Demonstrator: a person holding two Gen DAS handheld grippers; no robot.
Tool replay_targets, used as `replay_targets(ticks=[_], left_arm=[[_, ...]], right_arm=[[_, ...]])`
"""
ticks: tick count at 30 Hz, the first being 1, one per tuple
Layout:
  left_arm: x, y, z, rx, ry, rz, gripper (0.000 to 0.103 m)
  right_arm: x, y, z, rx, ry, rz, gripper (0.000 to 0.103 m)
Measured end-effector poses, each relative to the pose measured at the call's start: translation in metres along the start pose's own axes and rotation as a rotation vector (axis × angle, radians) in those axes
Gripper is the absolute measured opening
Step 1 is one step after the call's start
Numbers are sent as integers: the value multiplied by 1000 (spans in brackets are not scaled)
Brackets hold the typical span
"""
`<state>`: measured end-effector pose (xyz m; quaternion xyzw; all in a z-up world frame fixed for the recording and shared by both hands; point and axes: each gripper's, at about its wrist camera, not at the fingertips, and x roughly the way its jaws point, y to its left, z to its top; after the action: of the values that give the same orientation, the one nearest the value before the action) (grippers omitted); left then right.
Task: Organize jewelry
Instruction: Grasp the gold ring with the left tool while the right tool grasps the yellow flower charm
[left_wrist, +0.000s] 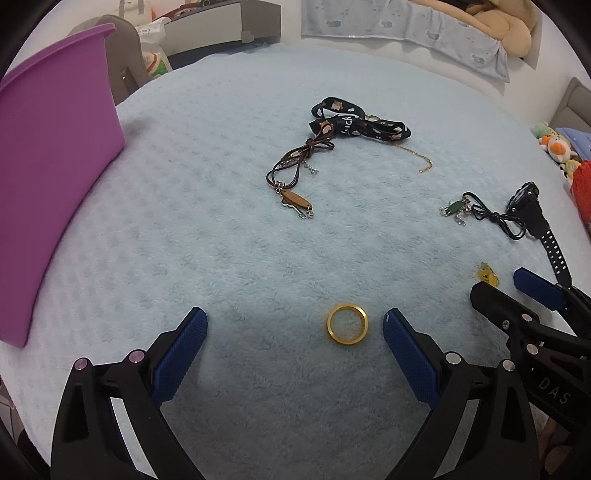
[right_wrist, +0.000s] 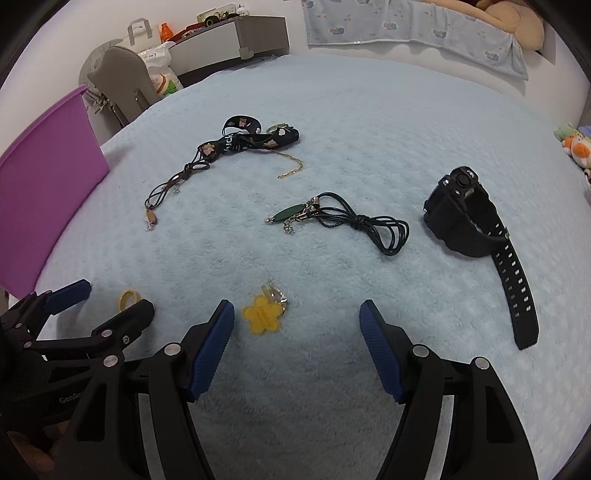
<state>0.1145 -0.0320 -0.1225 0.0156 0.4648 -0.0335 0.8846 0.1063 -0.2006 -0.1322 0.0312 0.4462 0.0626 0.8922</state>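
A gold ring (left_wrist: 347, 324) lies on the light blue blanket (left_wrist: 221, 229), between the tips of my open left gripper (left_wrist: 295, 325), nearer the right finger. My open right gripper (right_wrist: 297, 314) hovers just behind a yellow flower charm (right_wrist: 261, 313). Farther out lie a brown cord necklace (left_wrist: 291, 173), a black patterned lanyard (left_wrist: 351, 122), a thin gold chain (left_wrist: 417, 155), a black cord necklace with a green pendant (right_wrist: 343, 218) and a black watch (right_wrist: 469, 229). Both grippers are empty. The ring also shows in the right wrist view (right_wrist: 129, 298).
A purple bin (left_wrist: 51, 177) stands at the left edge of the blanket. Beyond the bed are a grey chair (right_wrist: 122, 81), bags, a grey cabinet (right_wrist: 229, 40) and plush toys (right_wrist: 576, 147) at the right.
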Motion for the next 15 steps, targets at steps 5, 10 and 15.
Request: replay_targets(ticks=[5, 10, 15], left_arm=[[5, -3, 0, 6, -15, 25, 95], [6, -4, -2, 15, -34, 31, 91], [-1, -12, -5, 57, -55, 18, 71]], right_arm=[[6, 0, 1, -12, -2, -17, 67], [7, 0, 0, -17, -3, -21, 66], [6, 9, 0, -59, -1, -32, 50]])
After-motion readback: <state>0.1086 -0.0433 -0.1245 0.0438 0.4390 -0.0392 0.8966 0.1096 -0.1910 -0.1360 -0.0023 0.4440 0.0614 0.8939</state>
